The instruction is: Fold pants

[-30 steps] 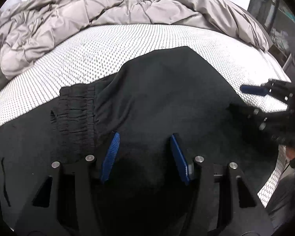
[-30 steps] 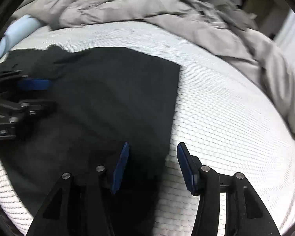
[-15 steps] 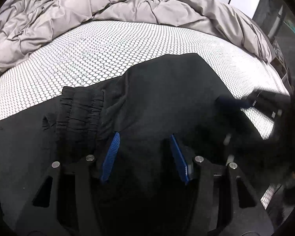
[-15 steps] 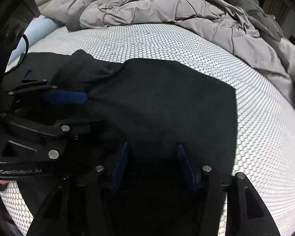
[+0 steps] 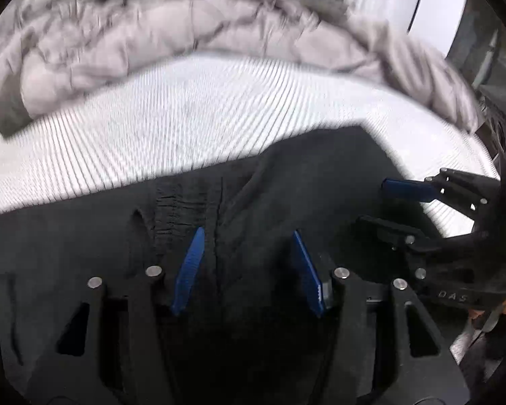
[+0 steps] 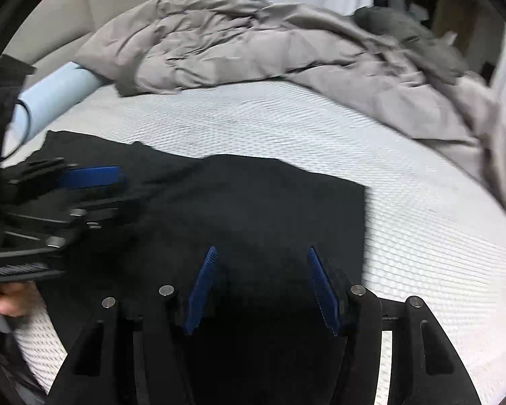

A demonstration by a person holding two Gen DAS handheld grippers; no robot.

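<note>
Right claw [image 6: 261,287] has just been opening; only flat black pants [image 6: 253,209] under blue pads, nothing pinched; left claw [image 5: 246,270] half open over waistband, gripping nothing; pants lie folded near front edge of bed [image 6: 320,125]; fold looks released, next fold pending.

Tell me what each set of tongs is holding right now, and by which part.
Nothing is held. The left tongs and right tongs both stand open above the black pants, pads clear of the fabric.
</note>
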